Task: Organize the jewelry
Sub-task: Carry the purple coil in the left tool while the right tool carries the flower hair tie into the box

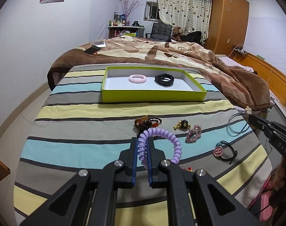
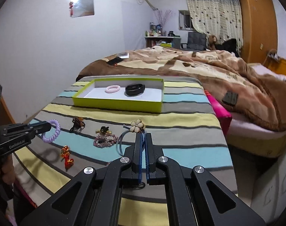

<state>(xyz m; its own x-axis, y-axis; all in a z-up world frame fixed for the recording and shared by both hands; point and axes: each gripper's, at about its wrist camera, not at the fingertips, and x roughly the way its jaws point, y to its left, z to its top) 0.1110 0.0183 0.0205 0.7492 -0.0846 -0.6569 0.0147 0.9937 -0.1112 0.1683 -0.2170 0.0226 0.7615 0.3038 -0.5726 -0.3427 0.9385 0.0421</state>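
Note:
A lime green box lies on the striped cloth and holds a pink bead bracelet and a black band. My left gripper is shut on a purple spiral hair tie, held above the cloth. My right gripper is shut on a blue hair tie with a cream flower.
On the cloth lie amber bead bracelets, a gold-black clip, a pink sparkly clip, a black tie with a pink charm and a red-gold piece. A brown blanket lies behind.

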